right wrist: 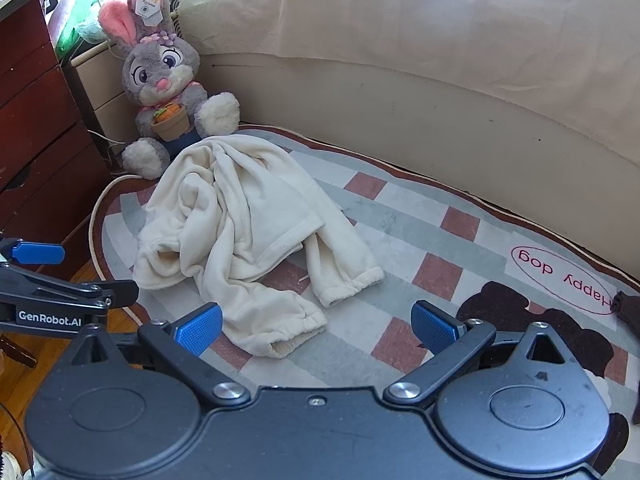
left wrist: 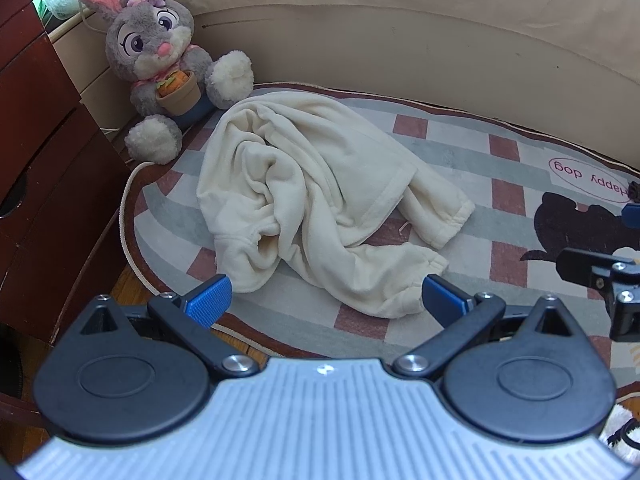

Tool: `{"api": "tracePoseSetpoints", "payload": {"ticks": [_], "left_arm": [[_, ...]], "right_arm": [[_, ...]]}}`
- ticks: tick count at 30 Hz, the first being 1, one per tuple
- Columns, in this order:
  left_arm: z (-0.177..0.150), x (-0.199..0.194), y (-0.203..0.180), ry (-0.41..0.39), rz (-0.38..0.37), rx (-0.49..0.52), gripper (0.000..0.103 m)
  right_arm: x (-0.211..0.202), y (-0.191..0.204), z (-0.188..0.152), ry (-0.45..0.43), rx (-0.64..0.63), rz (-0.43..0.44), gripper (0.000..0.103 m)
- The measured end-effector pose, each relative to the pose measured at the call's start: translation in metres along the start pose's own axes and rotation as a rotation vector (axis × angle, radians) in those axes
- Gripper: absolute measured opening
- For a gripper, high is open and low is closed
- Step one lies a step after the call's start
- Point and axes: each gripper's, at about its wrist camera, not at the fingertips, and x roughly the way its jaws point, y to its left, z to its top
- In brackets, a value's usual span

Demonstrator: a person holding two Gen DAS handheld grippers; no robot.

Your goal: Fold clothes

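Left wrist | cream fleece pants (left wrist: 312,196) crumpled | both grippers spread wide, empty

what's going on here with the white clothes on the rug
A person is about to fold a crumpled cream garment lying on a checked rug beside a plush bunny. They hold a pair of tongs in each hand: the left tongs and right tongs both hover just short of the cuffed ends, jaws wide open, holding nothing. The garment is still bunched up, so no fold has been made yet.
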Motion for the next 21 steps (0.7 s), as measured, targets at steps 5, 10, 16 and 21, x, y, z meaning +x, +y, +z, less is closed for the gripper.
{"api": "tracePoseSetpoints", "payload": {"ticks": [5, 10, 16, 21], "left_arm": [[-0.0013, -0.0005, -0.0015, 0.000, -0.002, 0.005, 0.103], [-0.0021, -0.0006, -0.0030, -0.005, 0.000, 0.007, 0.103], [-0.0017, 0.0004, -0.0031, -0.001, 0.003, 0.006, 0.103], [-0.0006, 0.0000, -0.0033, 0.001, 0.001, 0.003, 0.103]], "right_arm": [[0.0003, 0.0000, -0.0002, 0.005, 0.003, 0.003, 0.102], [0.0001, 0.0004, 0.0000, 0.007, 0.004, 0.003, 0.102], [-0.0001, 0.0009, 0.0002, 0.010, 0.005, 0.002, 0.102], [0.0007, 0.0012, 0.0006, 0.013, 0.006, 0.003, 0.102]]}}
